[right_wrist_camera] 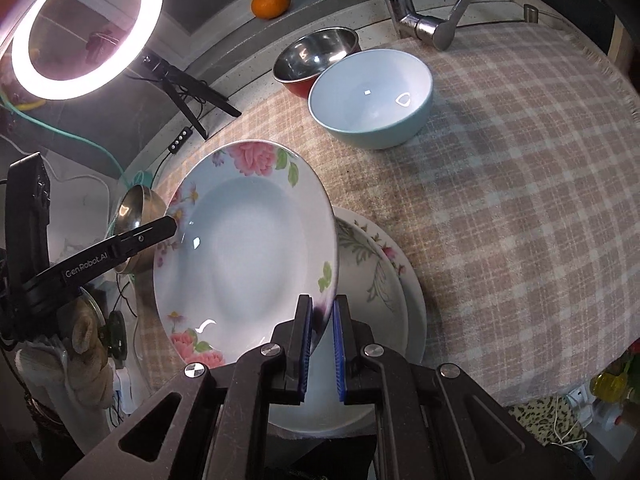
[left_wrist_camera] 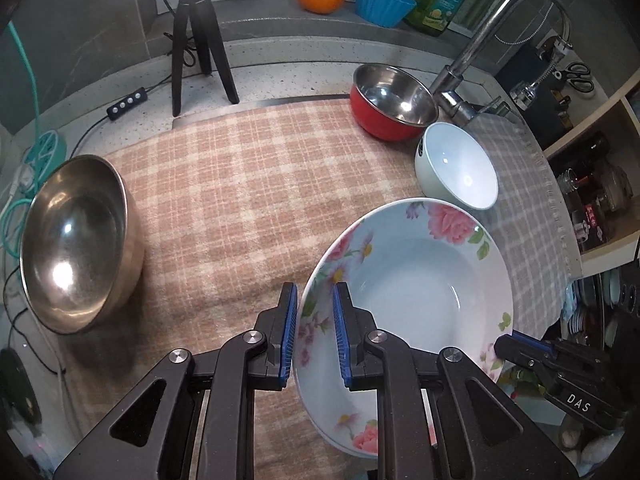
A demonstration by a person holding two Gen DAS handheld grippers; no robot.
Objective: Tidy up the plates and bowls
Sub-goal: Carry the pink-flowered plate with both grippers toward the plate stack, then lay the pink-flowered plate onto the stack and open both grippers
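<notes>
Handling note: your left gripper pinched the rose plate at its left rim, your right gripper at the opposite rim, clear above the worktop. You held glazed, rigid, slippery, breakable ware; rim grips suited it.

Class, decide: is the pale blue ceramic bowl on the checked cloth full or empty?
Empty. The pale blue ceramic bowl shows a bare white inside with only light reflections.
</notes>
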